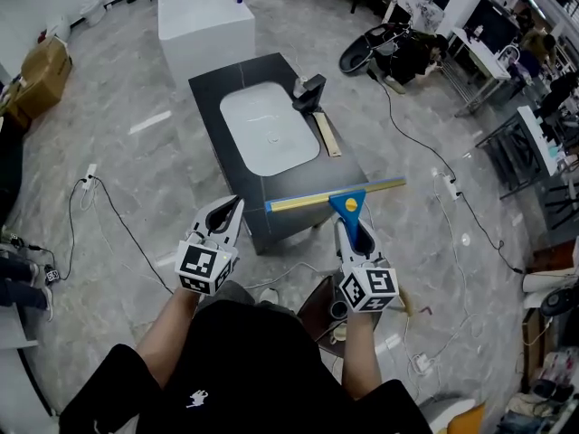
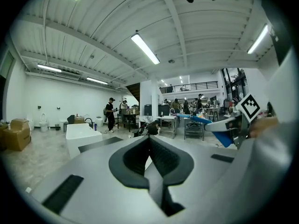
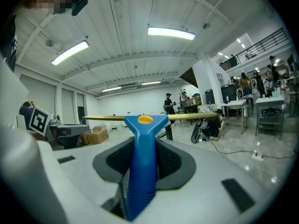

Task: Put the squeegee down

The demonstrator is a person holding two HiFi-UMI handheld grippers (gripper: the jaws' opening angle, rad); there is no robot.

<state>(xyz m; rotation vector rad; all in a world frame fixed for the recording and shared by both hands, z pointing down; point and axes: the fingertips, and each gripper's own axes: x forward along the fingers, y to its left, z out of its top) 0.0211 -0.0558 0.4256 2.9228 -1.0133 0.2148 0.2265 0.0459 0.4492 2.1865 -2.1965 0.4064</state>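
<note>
White basin (image 1: 267,132) sunk in black worktop (image 1: 298,181). Black faucet (image 1: 309,91) at its right rim, pale strip (image 1: 327,135) lying flat beside it. Cardboard box (image 1: 42,72) on the floor at left, contents not visible.

Right tongs (image 1: 355,231) clamped on the blue handle of the squeegee (image 1: 347,204). Blade level and crosswise, in the air over the worktop's near right corner.

Left tongs (image 1: 233,210) closed together, empty, near the worktop's near edge.

Grey stone floor (image 1: 136,170), cables (image 1: 122,220) trailing. White tub (image 1: 206,18) beyond, desks at right.
</note>
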